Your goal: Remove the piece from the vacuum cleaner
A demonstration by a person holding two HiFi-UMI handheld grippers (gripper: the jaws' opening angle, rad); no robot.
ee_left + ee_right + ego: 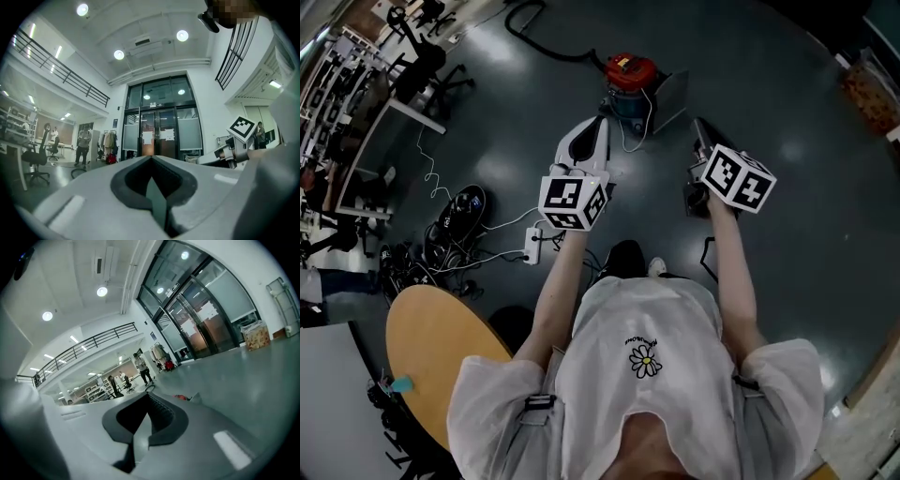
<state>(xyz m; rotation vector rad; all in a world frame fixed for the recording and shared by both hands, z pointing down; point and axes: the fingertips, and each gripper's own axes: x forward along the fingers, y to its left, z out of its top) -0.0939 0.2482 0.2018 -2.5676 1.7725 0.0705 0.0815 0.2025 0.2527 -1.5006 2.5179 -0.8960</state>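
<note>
Red vacuum (pixel 630 77) sits on the dark floor (pixel 787 234) ahead of me, cord trailing away. My left gripper (pixel 598 131) has its jaws pressed together on nothing, its tip near the vacuum. My right gripper (pixel 697 136) is likewise closed and empty, off to the side.

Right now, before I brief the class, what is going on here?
A person in a white T-shirt stands holding a gripper in each hand. The left gripper and right gripper are both shut and empty. The red-topped canister vacuum cleaner sits on the dark floor ahead, and neither touches it.
</note>
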